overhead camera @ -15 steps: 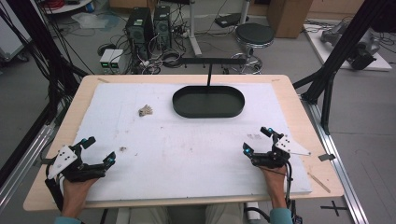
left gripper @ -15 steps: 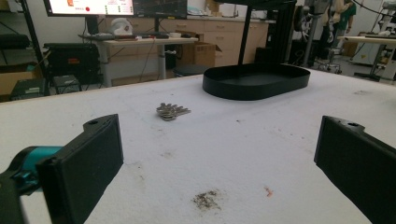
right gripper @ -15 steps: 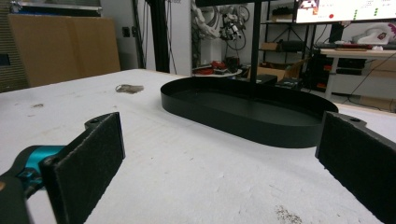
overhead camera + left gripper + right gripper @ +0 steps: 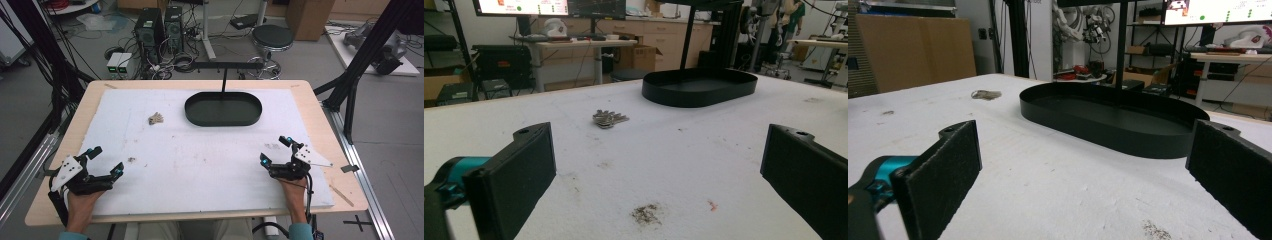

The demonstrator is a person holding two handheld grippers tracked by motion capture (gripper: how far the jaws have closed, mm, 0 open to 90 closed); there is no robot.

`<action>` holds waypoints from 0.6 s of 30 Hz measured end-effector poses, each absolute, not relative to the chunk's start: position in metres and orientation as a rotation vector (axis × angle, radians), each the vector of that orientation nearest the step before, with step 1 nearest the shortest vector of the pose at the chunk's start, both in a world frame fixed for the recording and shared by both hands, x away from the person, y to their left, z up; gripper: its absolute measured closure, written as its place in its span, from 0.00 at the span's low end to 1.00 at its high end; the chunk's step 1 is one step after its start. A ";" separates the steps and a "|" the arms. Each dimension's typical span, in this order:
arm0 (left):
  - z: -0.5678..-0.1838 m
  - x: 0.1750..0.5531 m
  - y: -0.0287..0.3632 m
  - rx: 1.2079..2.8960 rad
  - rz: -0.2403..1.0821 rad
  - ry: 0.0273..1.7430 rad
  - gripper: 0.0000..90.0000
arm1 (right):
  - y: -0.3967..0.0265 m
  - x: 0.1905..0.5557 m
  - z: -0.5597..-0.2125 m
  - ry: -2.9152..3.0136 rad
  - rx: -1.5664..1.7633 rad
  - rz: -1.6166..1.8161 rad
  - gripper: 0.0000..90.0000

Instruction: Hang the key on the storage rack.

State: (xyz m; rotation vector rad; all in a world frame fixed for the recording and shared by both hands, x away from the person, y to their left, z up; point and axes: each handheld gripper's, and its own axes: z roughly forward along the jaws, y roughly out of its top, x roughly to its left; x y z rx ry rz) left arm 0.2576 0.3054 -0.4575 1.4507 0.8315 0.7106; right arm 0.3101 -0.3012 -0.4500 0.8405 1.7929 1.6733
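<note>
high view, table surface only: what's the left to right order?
left hand-held gripper → small metal bunch, maybe keys → black oval tray → right hand-held gripper. Both sets of jaws stand open with nothing in them.

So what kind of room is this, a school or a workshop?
Probably a robotics lab or workshop. There are computer towers with tangled cables on the floor behind the table, a screen over cluttered desks, and a person's hands holding a gripper tool with black fingers.
</note>
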 end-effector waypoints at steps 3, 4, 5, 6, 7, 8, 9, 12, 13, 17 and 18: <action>-0.457 0.258 0.306 1.447 0.710 0.839 0.02 | -0.301 0.310 -0.450 1.798 0.846 1.675 0.01; -0.457 0.259 0.307 1.440 0.703 0.853 0.02 | -0.301 0.310 -0.450 1.797 0.843 1.675 0.01; -0.457 0.260 0.307 1.438 0.700 0.867 0.02 | -0.301 0.310 -0.450 1.796 0.843 1.675 0.01; -0.456 0.261 0.308 1.435 0.702 0.878 0.02 | -0.301 0.310 -0.450 1.798 0.845 1.675 0.01; -0.454 0.262 0.308 1.439 0.708 0.880 0.02 | -0.301 0.310 -0.450 1.797 0.844 1.675 0.01; -0.450 0.264 0.308 1.446 0.711 0.878 0.02 | -0.301 0.310 -0.450 1.796 0.843 1.674 0.01; -0.447 0.266 0.307 1.451 0.716 0.874 0.02 | -0.301 0.310 -0.450 1.796 0.843 1.674 0.01; -0.431 0.273 0.306 1.469 0.720 0.874 0.02 | -0.301 0.310 -0.450 1.798 0.844 1.673 0.01; -0.426 0.277 0.306 1.477 0.724 0.878 0.02 | -0.301 0.310 -0.450 1.797 0.845 1.674 0.01; -0.407 0.292 0.305 1.510 0.717 0.909 0.02 | -0.301 0.310 -0.450 1.797 0.843 1.669 0.01; -0.402 0.296 0.304 1.522 0.712 0.912 0.02 | -0.301 0.310 -0.450 1.796 0.842 1.668 0.01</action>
